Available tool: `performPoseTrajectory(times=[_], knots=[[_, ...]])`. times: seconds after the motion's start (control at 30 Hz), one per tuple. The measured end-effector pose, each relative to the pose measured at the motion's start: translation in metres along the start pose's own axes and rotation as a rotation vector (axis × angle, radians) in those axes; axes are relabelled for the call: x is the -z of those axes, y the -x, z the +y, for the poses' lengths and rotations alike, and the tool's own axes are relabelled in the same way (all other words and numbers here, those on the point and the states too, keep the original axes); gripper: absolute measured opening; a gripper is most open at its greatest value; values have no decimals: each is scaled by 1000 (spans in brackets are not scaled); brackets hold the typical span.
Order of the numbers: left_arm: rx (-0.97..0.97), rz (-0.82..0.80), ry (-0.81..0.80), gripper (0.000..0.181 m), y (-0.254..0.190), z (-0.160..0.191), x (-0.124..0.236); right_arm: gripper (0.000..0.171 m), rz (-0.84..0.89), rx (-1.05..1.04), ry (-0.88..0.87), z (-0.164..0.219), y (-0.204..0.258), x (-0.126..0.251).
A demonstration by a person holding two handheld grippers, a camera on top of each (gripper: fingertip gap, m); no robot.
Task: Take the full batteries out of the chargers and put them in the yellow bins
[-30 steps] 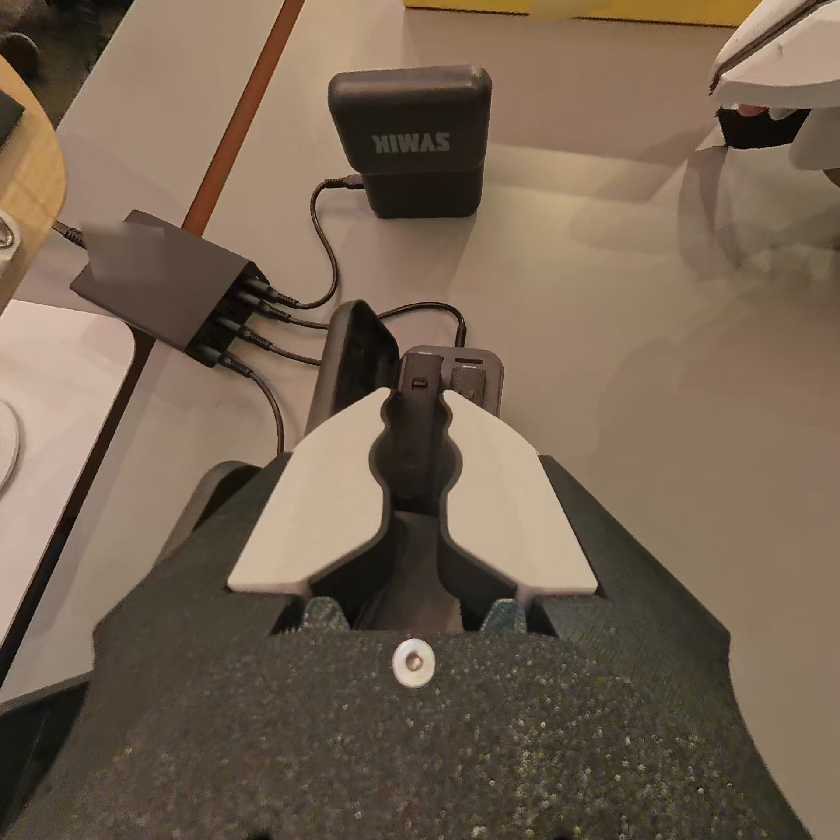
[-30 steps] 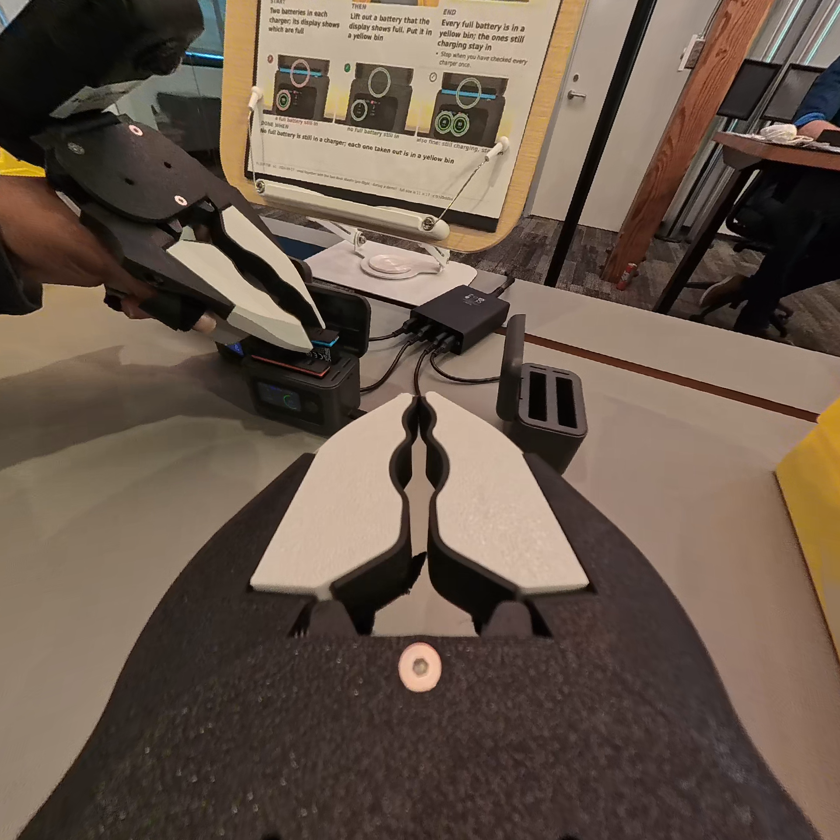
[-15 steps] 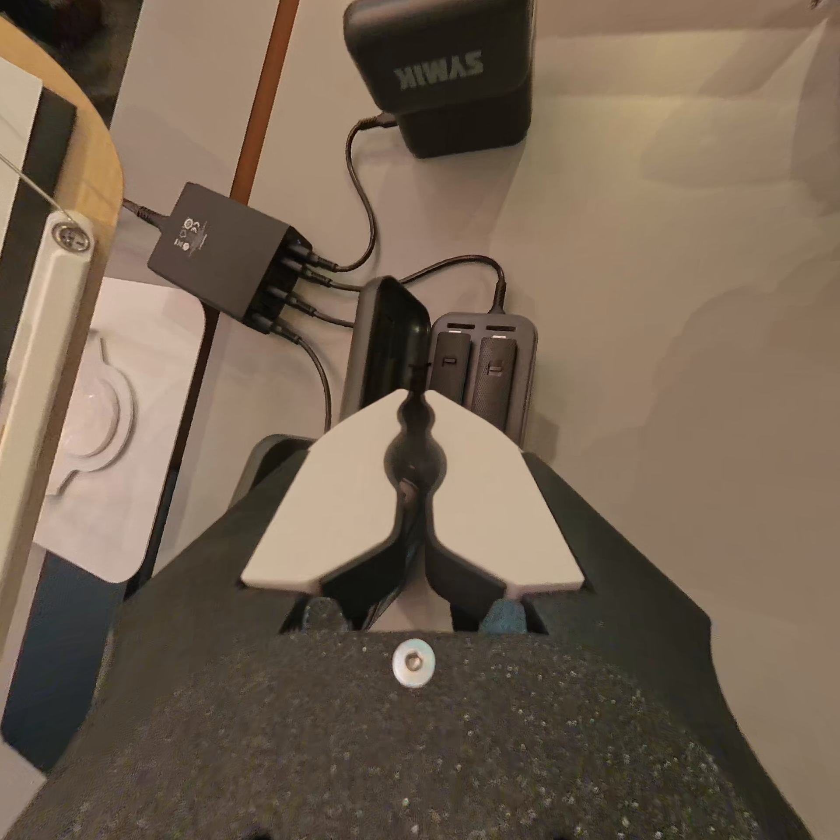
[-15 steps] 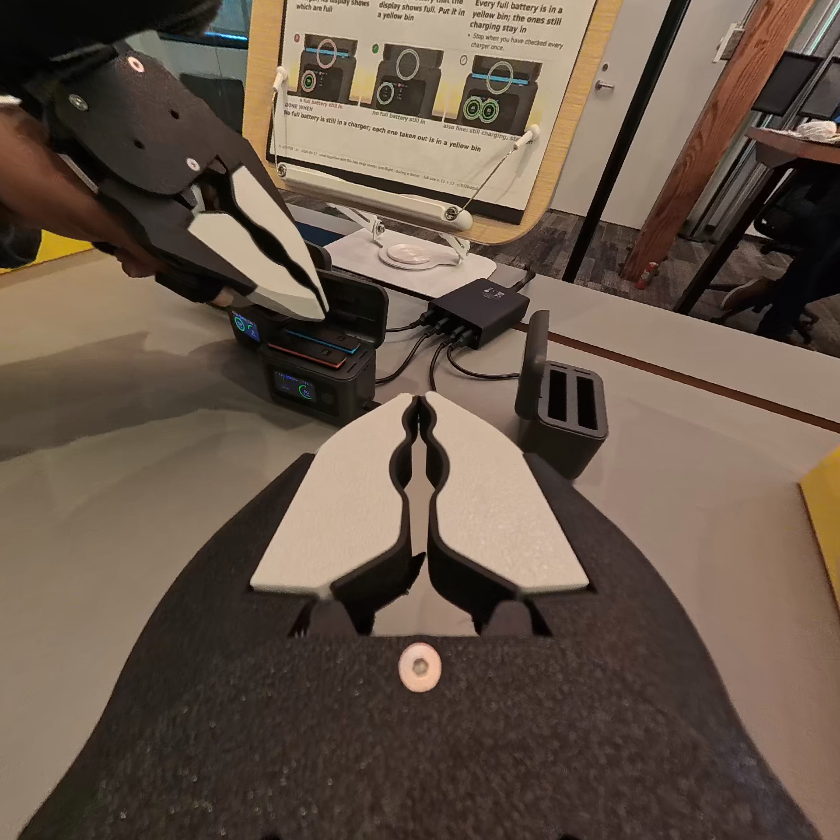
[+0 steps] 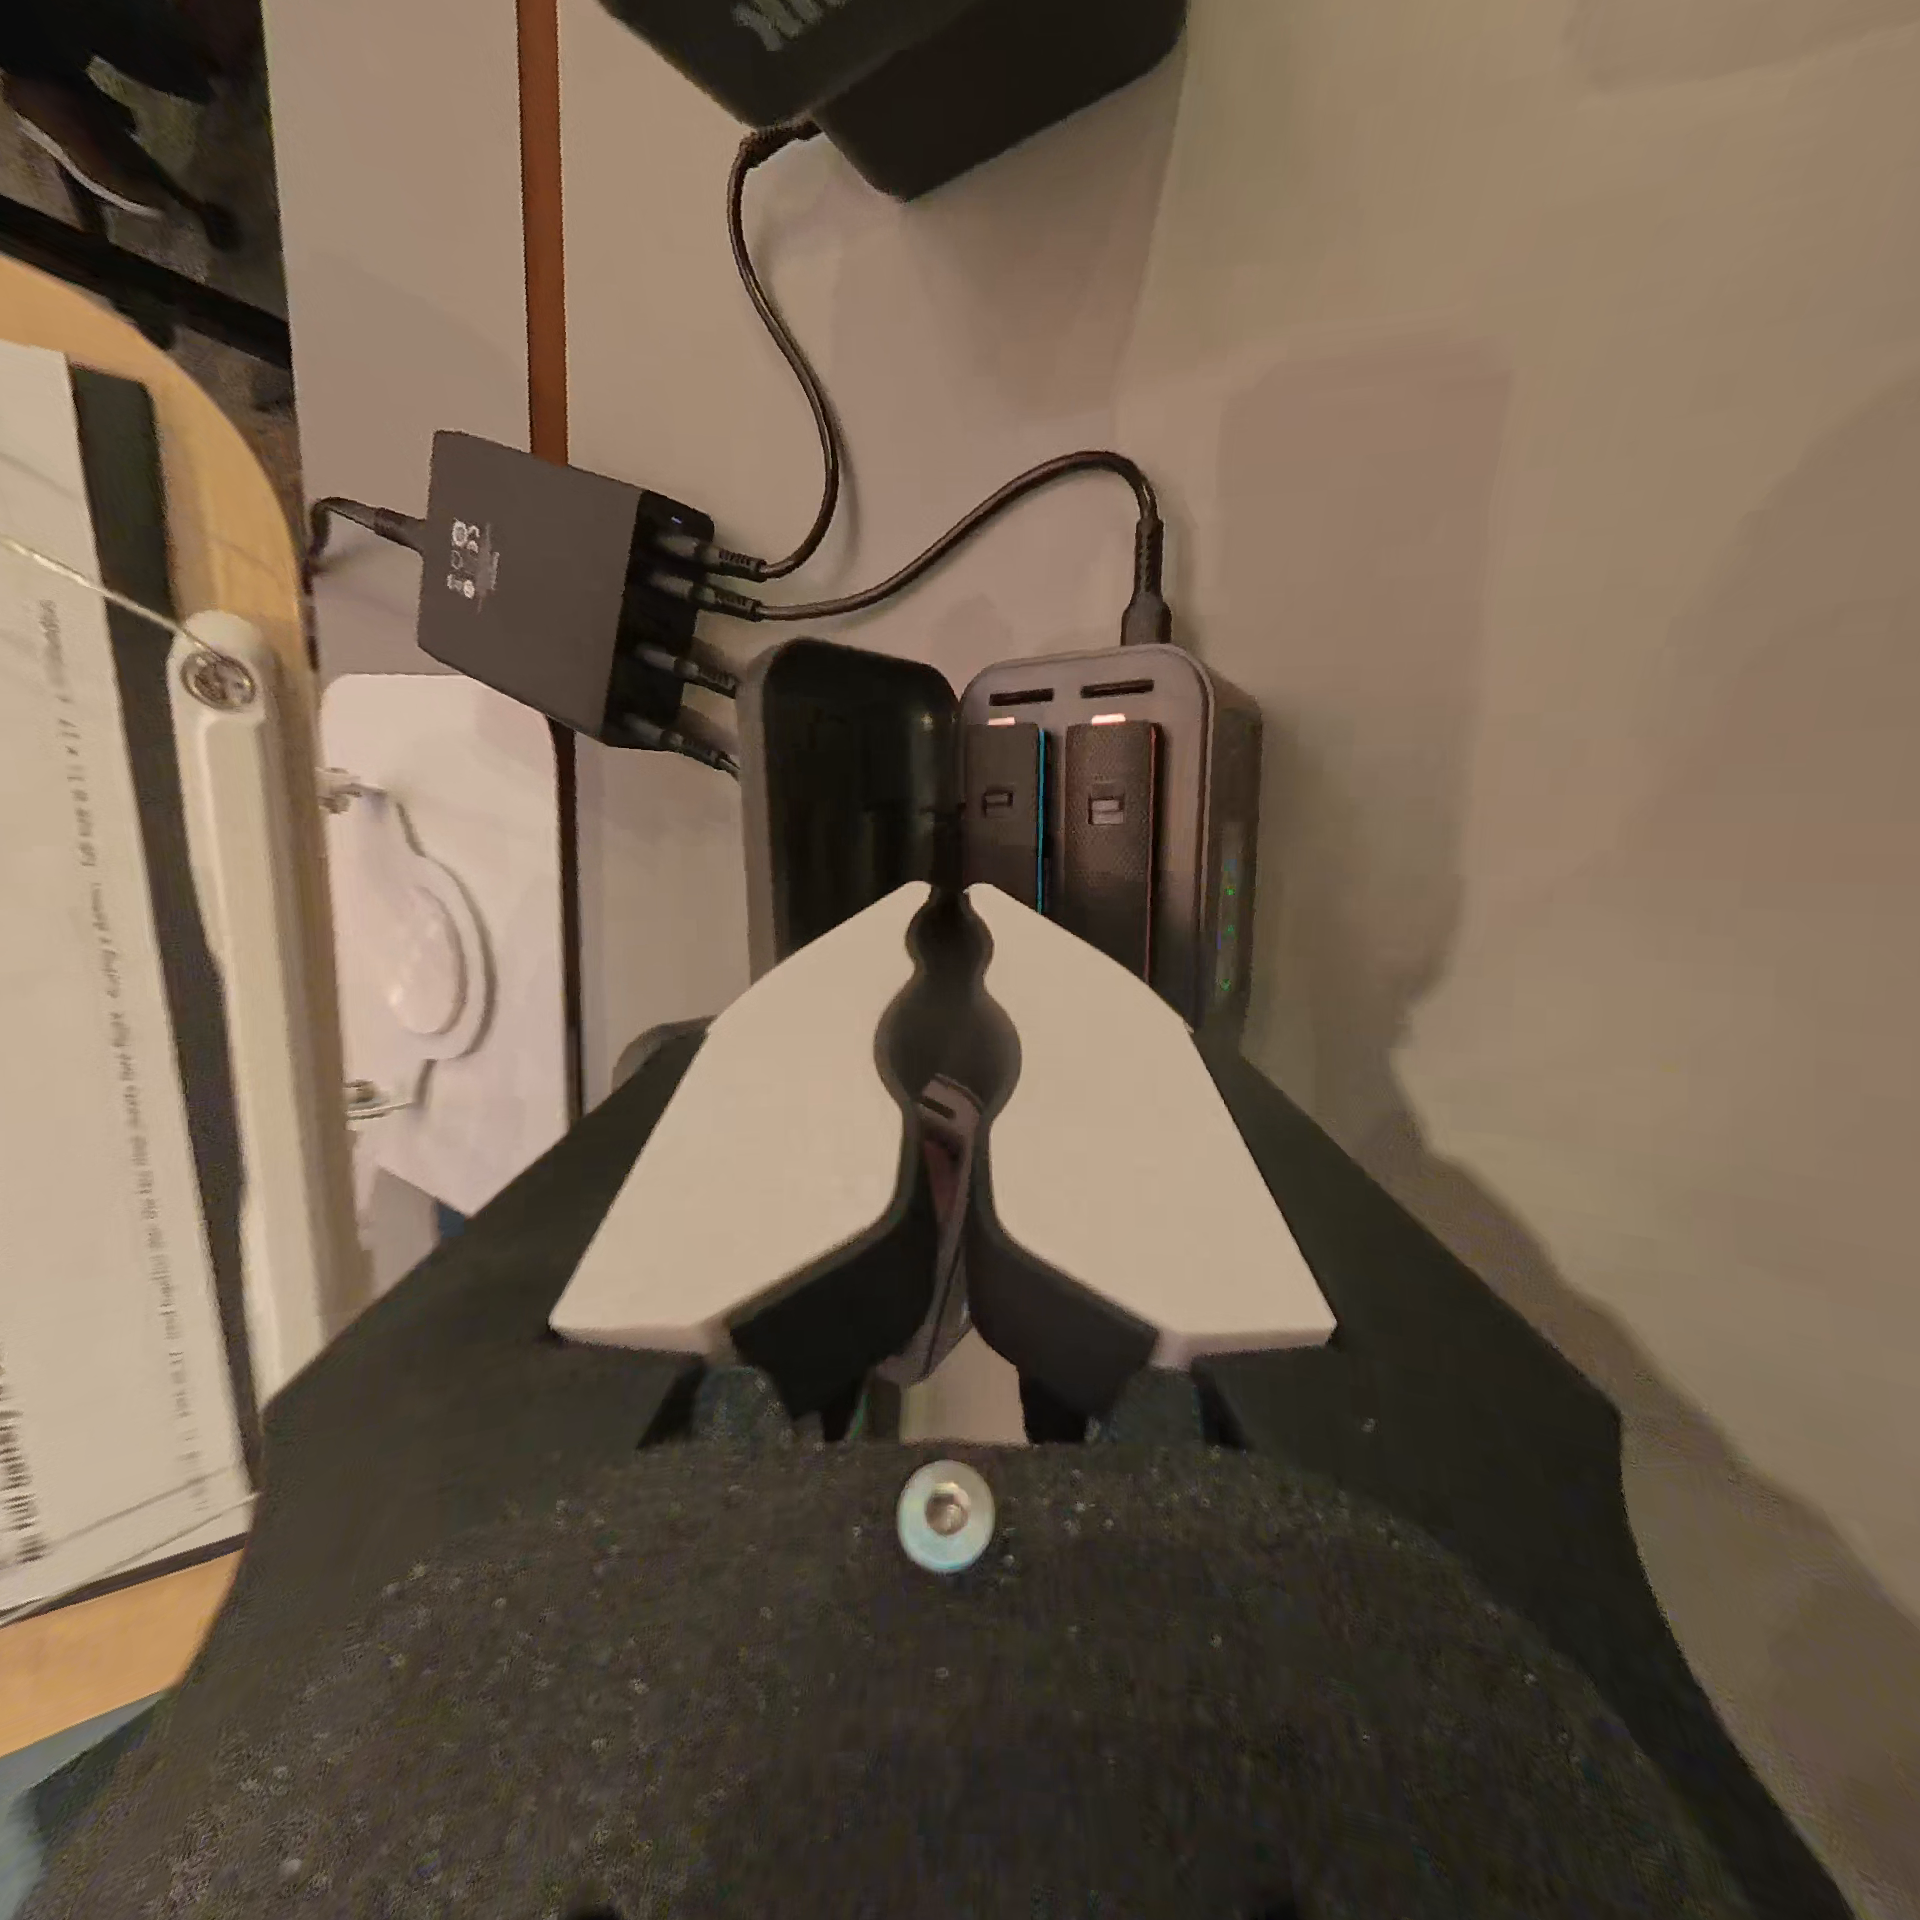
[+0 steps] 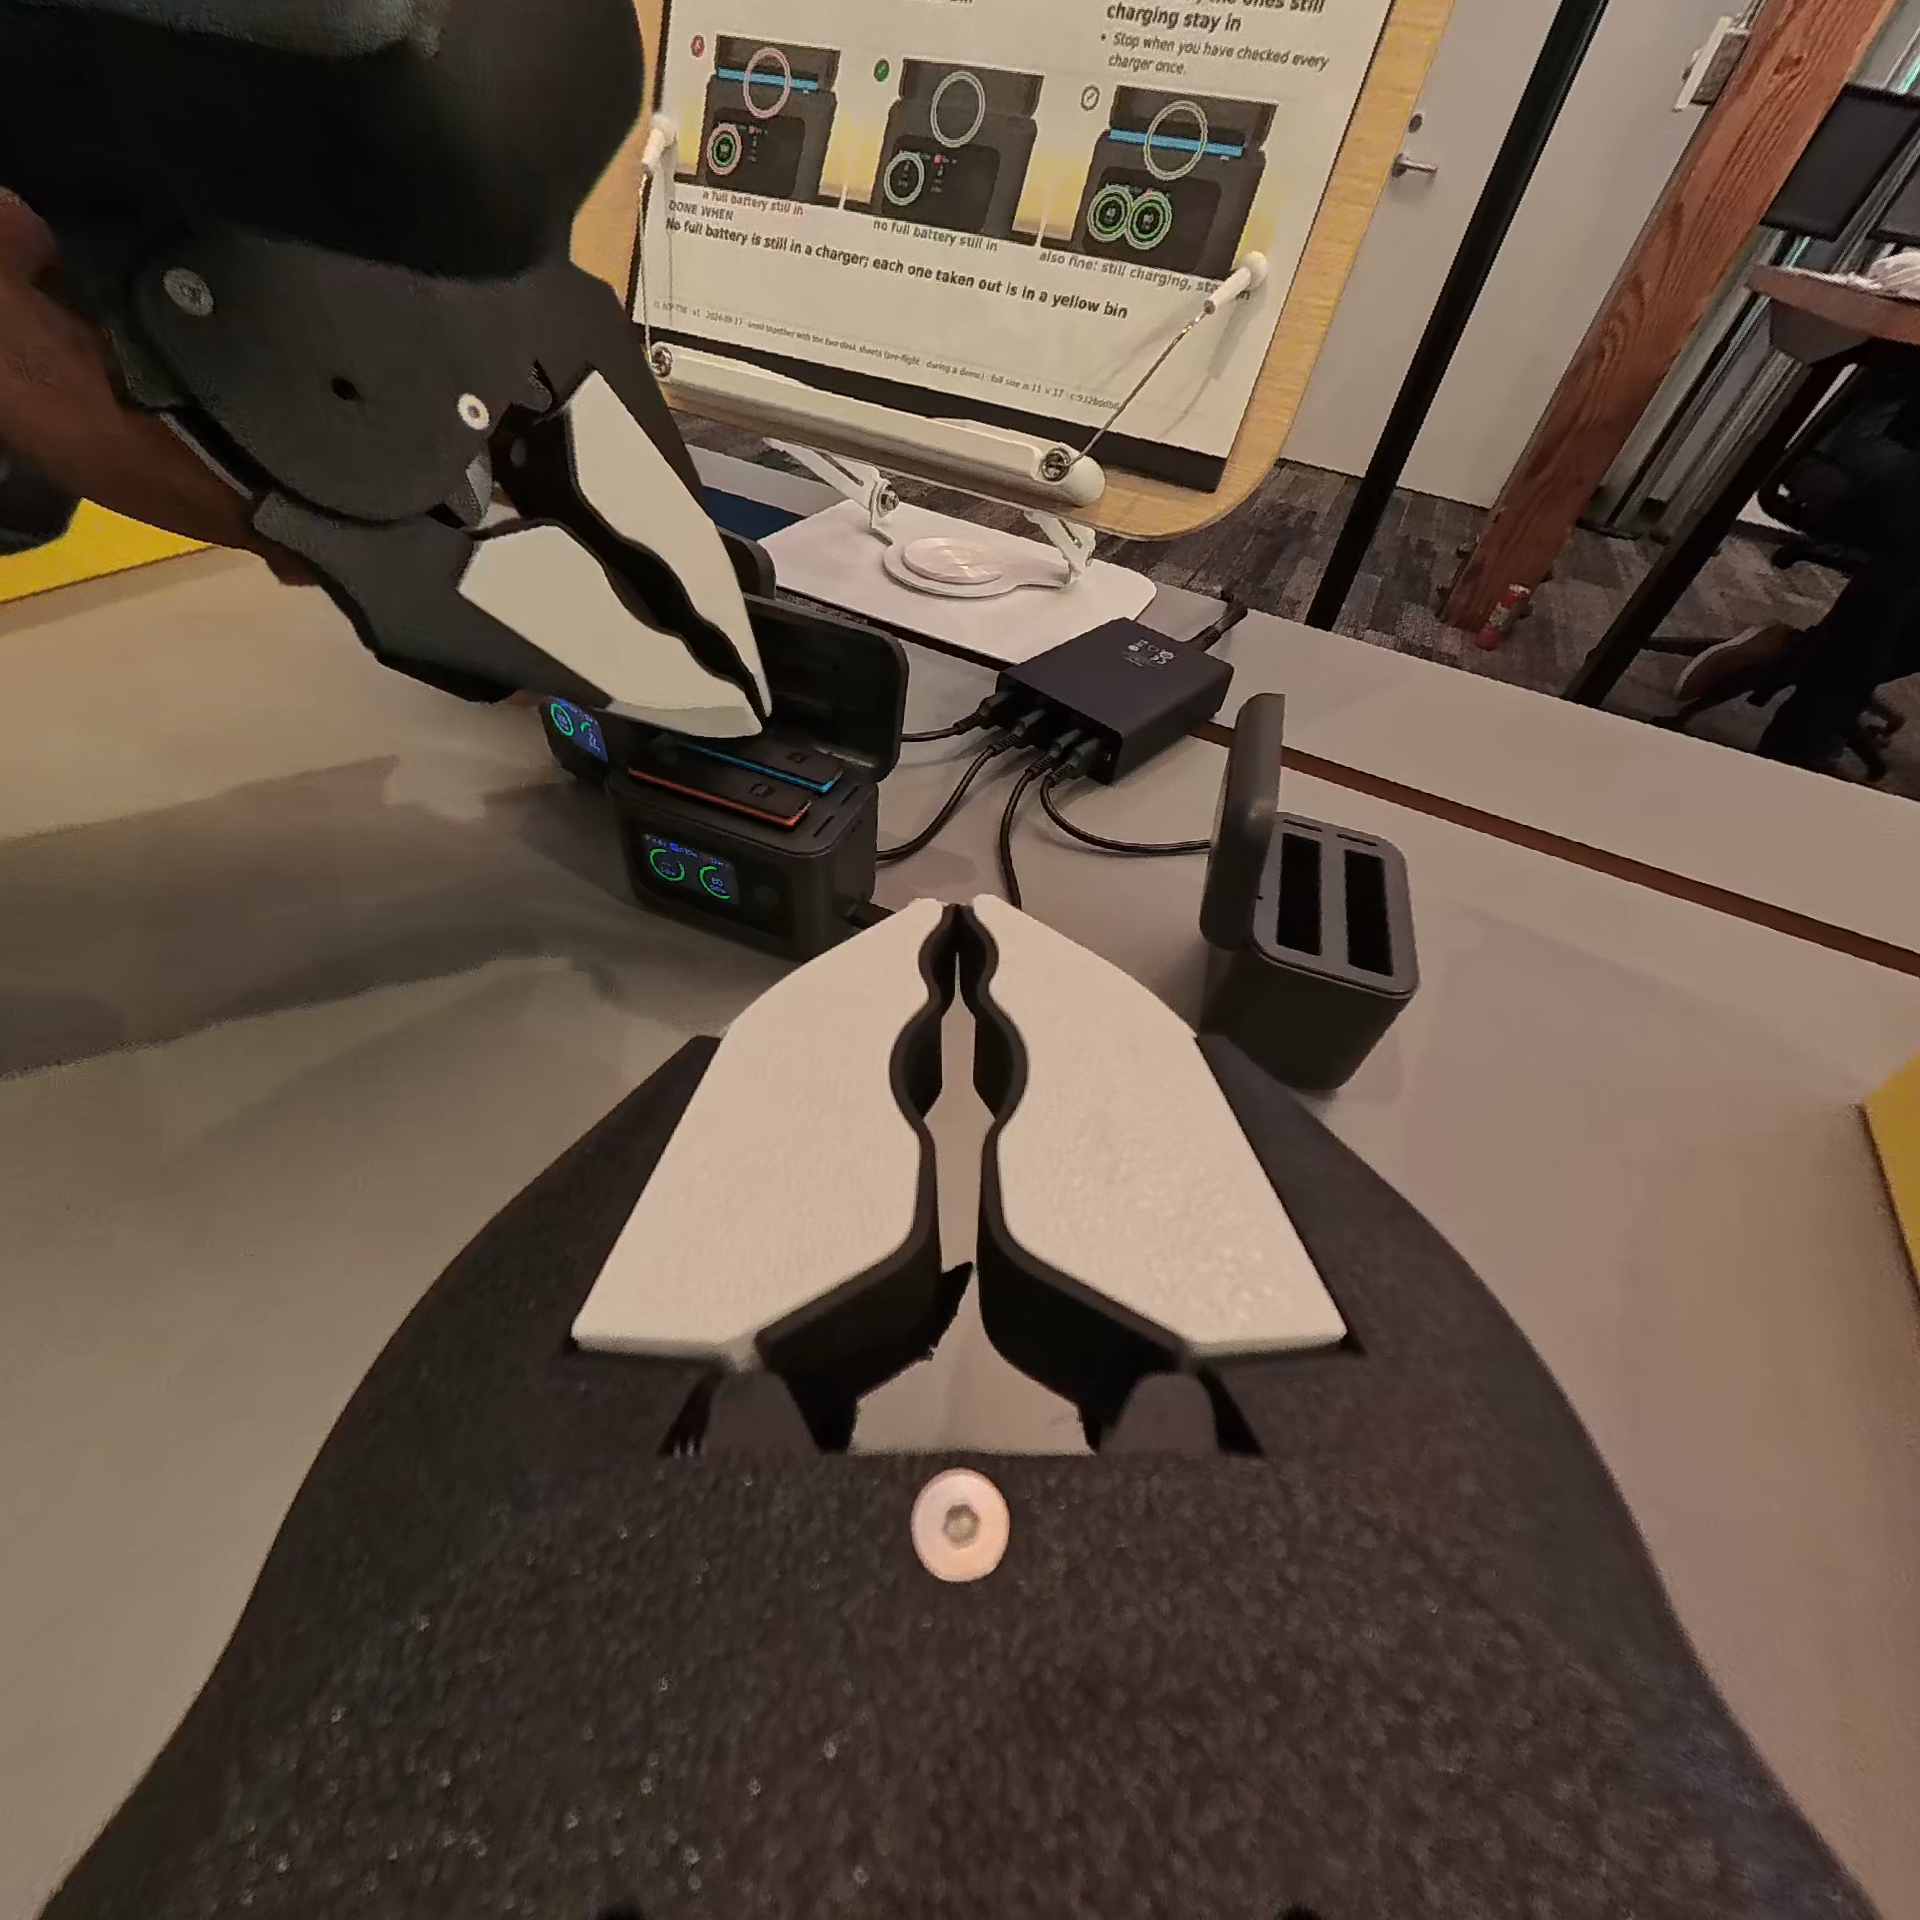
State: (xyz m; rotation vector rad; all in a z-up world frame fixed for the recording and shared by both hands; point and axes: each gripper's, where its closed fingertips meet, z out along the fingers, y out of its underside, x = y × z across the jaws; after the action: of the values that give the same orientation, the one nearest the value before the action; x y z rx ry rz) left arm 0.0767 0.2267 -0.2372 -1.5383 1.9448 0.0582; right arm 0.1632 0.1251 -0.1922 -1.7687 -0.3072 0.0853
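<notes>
A dark charger (image 5: 1226,831) with its lid (image 5: 842,790) open holds two batteries, one blue-edged (image 5: 1003,821) and one red-edged (image 5: 1107,831). My left gripper (image 5: 945,891) is shut and empty, its tips just above the seam between the lid and the blue-edged battery. In the right wrist view the left gripper (image 6: 758,712) hovers over that charger (image 6: 748,883), whose display is lit green. My right gripper (image 6: 954,914) is shut and empty, low over the table in front of the charger. An empty charger (image 6: 1320,966) with an open lid stands to the right. A yellow bin edge (image 6: 1891,1174) shows at the far right.
A black multi-port power hub (image 6: 1122,686) with several cables feeds the chargers; it also shows in the left wrist view (image 5: 540,582). Another charger (image 6: 577,727) sits behind the first. An instruction board (image 6: 987,208) on a white stand is at the back. A yellow surface (image 6: 83,551) lies left. There is about 15 centimetres between the tips of the two grippers.
My left gripper's jaws, spread around a battery top a second ago, have closed with nothing between them and drawn back above the charger. The right gripper stayed shut.
</notes>
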Motion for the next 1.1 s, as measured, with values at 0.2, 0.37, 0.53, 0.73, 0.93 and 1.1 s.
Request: performPoseTrajectory(times=[0.2, 0.37, 0.53, 0.73, 0.93, 1.1], knots=[[-214, -95, 131, 0, 0, 0, 0, 0, 0, 0, 3, 1, 0, -1], [-299, -127, 179, 1, 0, -1, 0, 0, -2, 1, 0, 0, 1, 0], [-219, -98, 117, 0, 0, -2, 0, 0, 4, -1, -1, 0, -2, 0], [-22, -130, -101, 0, 17, -13, 40, 0, 8, -7, 0, 0, -3, 0], [202, -273, -250, 4, 65, 18, 127, 0, 9, -7, -1, 0, -3, 0], [385, -424, -210, 16, 106, 102, 200, 0, 3, -5, 3, 1, -1, -1]])
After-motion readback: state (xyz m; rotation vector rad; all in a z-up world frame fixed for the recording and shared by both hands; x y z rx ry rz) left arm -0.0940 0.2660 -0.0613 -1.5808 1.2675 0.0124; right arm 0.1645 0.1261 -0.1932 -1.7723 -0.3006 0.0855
